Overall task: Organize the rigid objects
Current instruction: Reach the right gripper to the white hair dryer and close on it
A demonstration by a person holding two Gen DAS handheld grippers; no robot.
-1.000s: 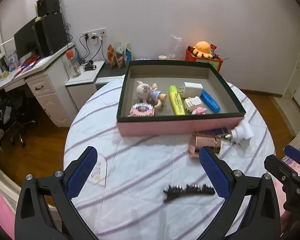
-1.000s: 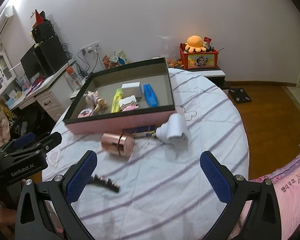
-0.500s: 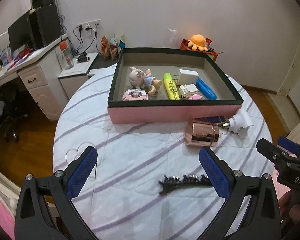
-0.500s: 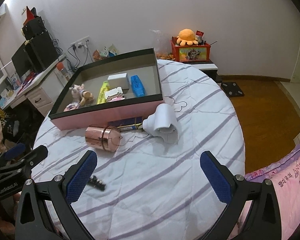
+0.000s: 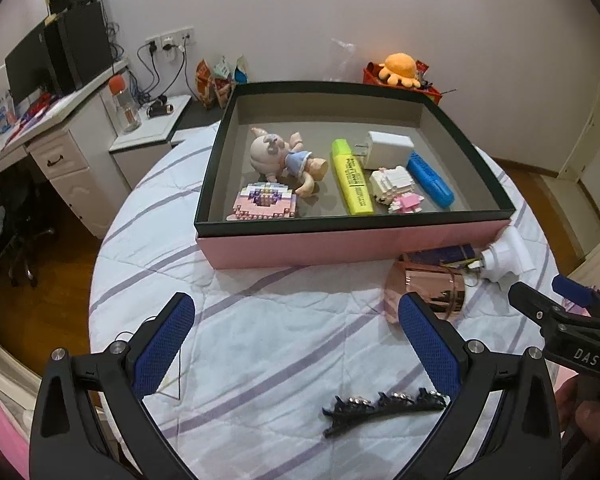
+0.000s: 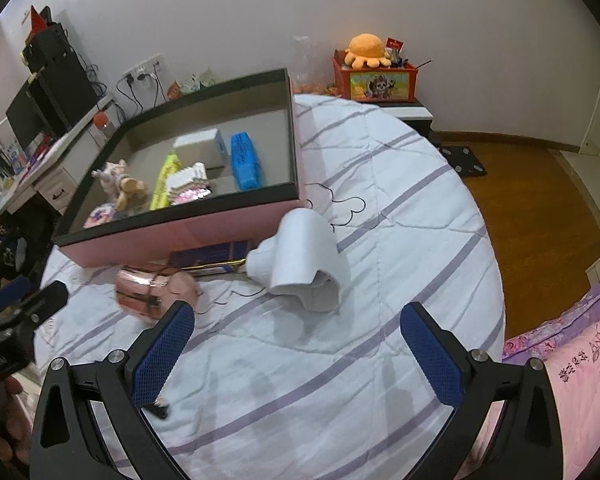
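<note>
My left gripper hangs over the tabletop with its jaws spread wide and nothing between them. The black hair clip lies just below the right jaw, partly tucked behind it. The copper cup lies on its side just past that same jaw's tip. Straight ahead of the jaws sits the pink box, holding a doll, a yellow marker, a blue marker and a white block. My right gripper is also wide open and empty, with the white hair dryer just ahead between its jaws and the cup beyond the left jaw tip.
</note>
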